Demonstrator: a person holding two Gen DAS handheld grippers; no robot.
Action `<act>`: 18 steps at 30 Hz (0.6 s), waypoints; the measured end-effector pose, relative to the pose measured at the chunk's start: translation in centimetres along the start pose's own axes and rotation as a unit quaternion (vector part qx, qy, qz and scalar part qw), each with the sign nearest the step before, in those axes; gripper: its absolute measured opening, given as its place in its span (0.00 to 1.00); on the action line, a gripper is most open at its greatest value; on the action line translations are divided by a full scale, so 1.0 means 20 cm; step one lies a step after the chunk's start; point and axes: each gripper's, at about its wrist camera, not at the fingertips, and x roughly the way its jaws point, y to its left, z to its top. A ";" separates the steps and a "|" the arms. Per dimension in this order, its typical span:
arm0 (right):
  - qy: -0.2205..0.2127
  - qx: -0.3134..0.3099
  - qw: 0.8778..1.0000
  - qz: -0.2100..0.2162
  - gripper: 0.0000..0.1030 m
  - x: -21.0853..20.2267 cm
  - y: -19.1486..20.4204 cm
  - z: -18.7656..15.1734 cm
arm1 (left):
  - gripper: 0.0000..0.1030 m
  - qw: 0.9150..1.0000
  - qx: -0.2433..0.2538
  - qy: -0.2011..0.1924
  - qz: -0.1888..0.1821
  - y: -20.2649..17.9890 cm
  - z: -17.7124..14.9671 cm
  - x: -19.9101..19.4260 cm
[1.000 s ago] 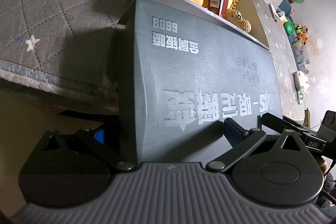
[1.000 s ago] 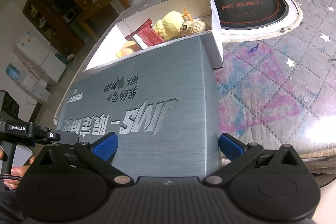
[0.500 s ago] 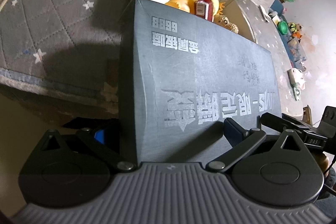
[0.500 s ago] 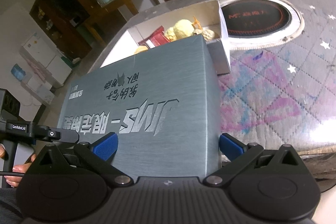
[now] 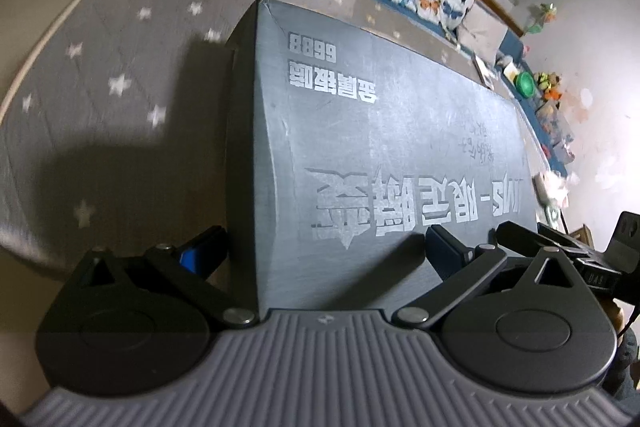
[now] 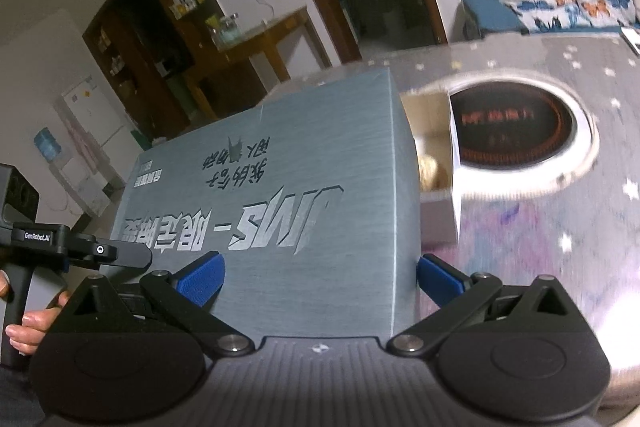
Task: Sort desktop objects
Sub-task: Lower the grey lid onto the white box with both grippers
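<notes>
The grey box lid (image 5: 384,155) with pale printed lettering fills the middle of both wrist views, lying over the white box (image 6: 438,187) on the star-patterned desk (image 5: 100,107). In the left wrist view the lid hides the box entirely. In the right wrist view a narrow strip of the box's right end shows past the lid's edge, with a yellowish toy (image 6: 432,171) blurred inside it.

The left claw (image 5: 324,251) straddles the near left corner of the lid: one blue-padded finger sits outside the lid's left side wall, the other rests over the lid's top, so it grips that end of the lid. The right claw (image 6: 320,275) spans the lid's near right end, its blue pads (image 6: 204,277) against the lid on either side, holding it.

Just right of the box, a round black hotplate (image 6: 516,131) is set into the desk. A hand (image 6: 34,319) on the other tool's handle shows at the far left of the right view.
</notes>
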 end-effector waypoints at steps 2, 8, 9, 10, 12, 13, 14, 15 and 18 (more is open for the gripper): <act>-0.006 0.002 1.000 0.000 1.00 0.04 -0.01 0.06 | 1.00 1.000 0.007 -0.011 0.001 -0.01 0.06 0.02; -0.014 0.007 1.000 -0.005 1.00 0.14 -0.08 0.21 | 1.00 1.000 0.007 -0.020 0.000 -0.01 0.24 0.09; -0.014 0.006 1.000 -0.006 1.00 0.16 -0.08 0.23 | 1.00 1.000 0.007 -0.020 -0.001 -0.01 0.26 0.11; -0.015 0.006 1.000 -0.007 1.00 0.17 -0.10 0.25 | 1.00 1.000 0.004 -0.020 -0.002 -0.01 0.29 0.12; -0.015 0.008 1.000 -0.007 1.00 0.20 -0.11 0.29 | 1.00 1.000 0.003 -0.020 -0.002 -0.01 0.34 0.15; -0.015 0.009 1.000 -0.007 1.00 0.21 -0.12 0.30 | 1.00 1.000 0.003 -0.022 -0.002 -0.01 0.36 0.16; -0.016 0.010 1.000 -0.007 1.00 0.23 -0.13 0.32 | 1.00 1.000 0.002 -0.022 -0.002 -0.01 0.38 0.17; -0.016 0.011 1.000 -0.007 1.00 0.25 -0.14 0.34 | 1.00 1.000 0.002 -0.023 -0.001 -0.01 0.40 0.18; -0.015 0.014 1.000 -0.007 1.00 0.30 -0.16 0.39 | 1.00 1.000 -0.001 -0.024 0.000 0.00 0.45 0.21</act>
